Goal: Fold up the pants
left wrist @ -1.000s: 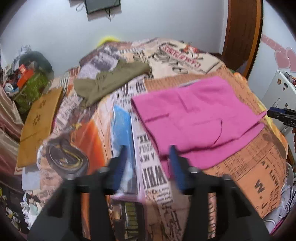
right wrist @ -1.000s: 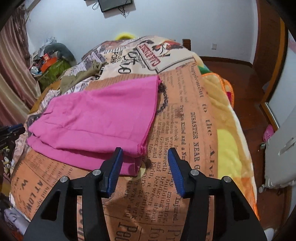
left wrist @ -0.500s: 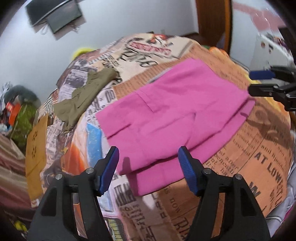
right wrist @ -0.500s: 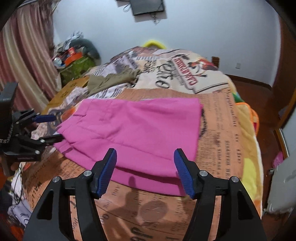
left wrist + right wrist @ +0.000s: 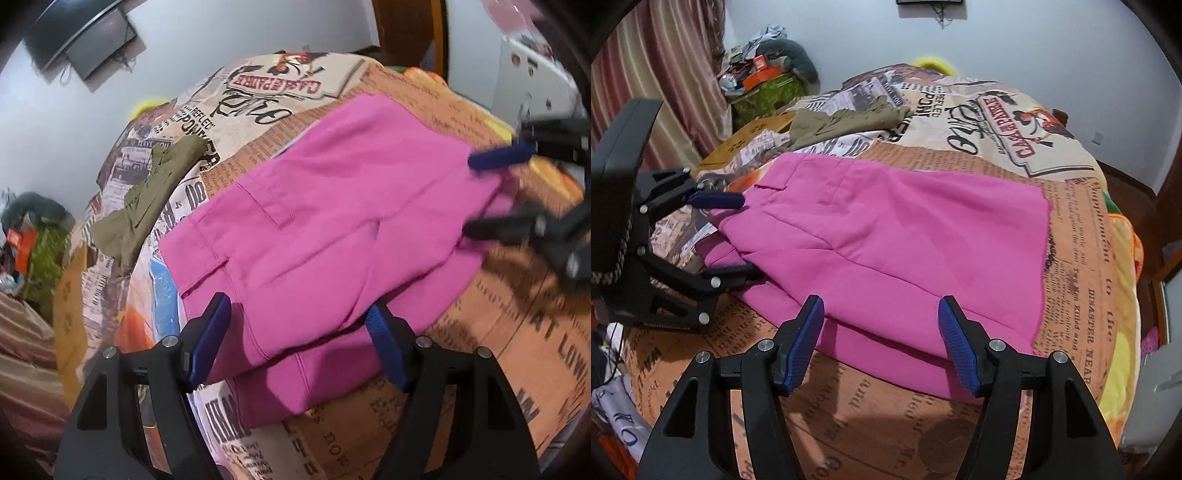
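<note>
Pink pants [image 5: 332,221] lie folded flat on a bed with a newspaper-print blanket [image 5: 517,350]. My left gripper [image 5: 297,339] straddles their near edge at the waist end, its jaws opening, the pink cloth between the blue pads [image 5: 210,332] without being pinched. In the right wrist view the pants [image 5: 905,229] spread ahead. My right gripper [image 5: 881,341] stands open over their near folded edge, with cloth showing between its fingers and no grip. Each gripper shows in the other's view: the left gripper [image 5: 735,236] at the waist side, the right gripper [image 5: 487,192] at the leg end.
An olive garment [image 5: 842,122] lies crumpled at the back of the bed. A cluttered pile on a green box [image 5: 764,92] and a curtain [image 5: 665,74] stand at the left. A wooden door [image 5: 406,29] and a white appliance [image 5: 535,74] are past the right bed edge.
Both grippers have slid in along the pants' near edge and their jaws have widened. The left came from beside the waist to straddle it; the right moved left from the hem corner.
</note>
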Available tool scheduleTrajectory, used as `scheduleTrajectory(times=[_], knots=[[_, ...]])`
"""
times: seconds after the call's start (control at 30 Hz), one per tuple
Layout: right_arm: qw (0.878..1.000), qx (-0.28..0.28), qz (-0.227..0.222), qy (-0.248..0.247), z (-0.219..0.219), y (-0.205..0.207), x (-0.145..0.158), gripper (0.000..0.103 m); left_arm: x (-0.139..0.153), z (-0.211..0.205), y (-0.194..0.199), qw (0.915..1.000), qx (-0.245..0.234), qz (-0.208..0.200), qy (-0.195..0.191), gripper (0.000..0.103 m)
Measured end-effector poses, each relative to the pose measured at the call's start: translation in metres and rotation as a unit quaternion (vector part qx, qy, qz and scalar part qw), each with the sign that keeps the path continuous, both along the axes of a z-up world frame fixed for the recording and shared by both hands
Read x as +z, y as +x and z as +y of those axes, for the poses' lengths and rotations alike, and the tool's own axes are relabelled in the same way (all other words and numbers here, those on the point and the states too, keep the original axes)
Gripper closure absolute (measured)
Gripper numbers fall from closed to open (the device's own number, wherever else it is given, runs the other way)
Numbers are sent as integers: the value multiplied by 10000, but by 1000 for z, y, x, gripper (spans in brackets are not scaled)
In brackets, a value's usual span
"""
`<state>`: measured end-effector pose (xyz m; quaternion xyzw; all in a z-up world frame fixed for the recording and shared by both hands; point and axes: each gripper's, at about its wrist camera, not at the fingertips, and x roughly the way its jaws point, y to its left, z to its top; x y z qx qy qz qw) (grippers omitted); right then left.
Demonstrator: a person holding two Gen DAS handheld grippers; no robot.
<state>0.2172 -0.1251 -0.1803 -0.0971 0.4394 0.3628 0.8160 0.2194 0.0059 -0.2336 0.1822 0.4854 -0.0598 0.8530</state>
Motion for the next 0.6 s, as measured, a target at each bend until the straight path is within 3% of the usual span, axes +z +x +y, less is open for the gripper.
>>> scheduleTrajectory(times=[0.3,0.5,0.6], knots=[[9980,525,-26,-340,36,-4,-9,43,13,17,13,9984,276,45,-487,29],[9979,275,-320,-486,40,7,-8,43,16,17,8,9978,279,73,-601,29],[9990,169,-309,-275,33,13,-3,60,13,14,3,9978,235,115,-613,29]])
